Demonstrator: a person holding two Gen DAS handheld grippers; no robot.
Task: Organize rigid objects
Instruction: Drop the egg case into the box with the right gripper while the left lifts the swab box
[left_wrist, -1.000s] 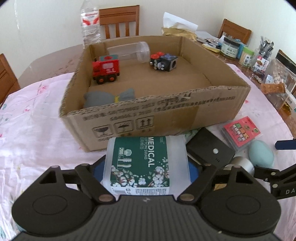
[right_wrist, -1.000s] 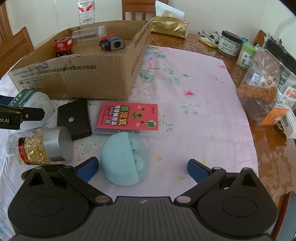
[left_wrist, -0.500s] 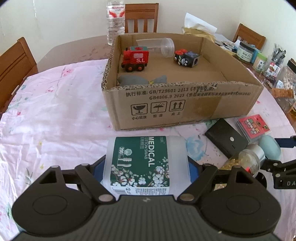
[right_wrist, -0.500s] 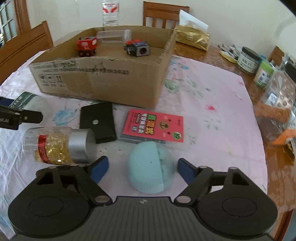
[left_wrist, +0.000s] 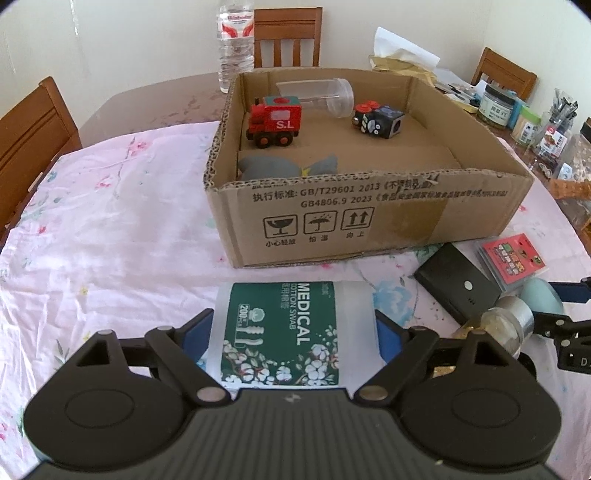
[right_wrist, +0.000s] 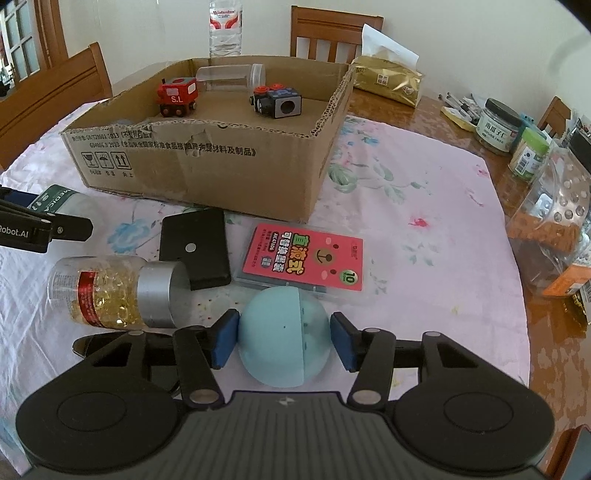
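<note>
**A:** What is each gripper holding, and where?

**B:** The right gripper (right_wrist: 283, 341) is clamping a pale blue egg-shaped capsule (right_wrist: 283, 338) on the floral tablecloth (right_wrist: 424, 236), near the front edge; its blue pads are pressing on both flanks. The left gripper (left_wrist: 293, 336) is straddling a cotton swab tub (left_wrist: 288, 332) lying on its side, and its jaws are opening slightly while still touching the tub's ends.

**B:** Both are looking like light, stiff plastic. The capsule's smooth curve is likely slippery, so squeezing across its widest part seems safest. The tub is offering flatter ends.

**A:** And around them?

**B:** A capsule bottle (right_wrist: 110, 291), a black case (right_wrist: 194, 251) and a red card pack (right_wrist: 306, 258) are lying close by. The cardboard box (right_wrist: 207, 162) behind is holding a red toy train (right_wrist: 177, 96).
</note>
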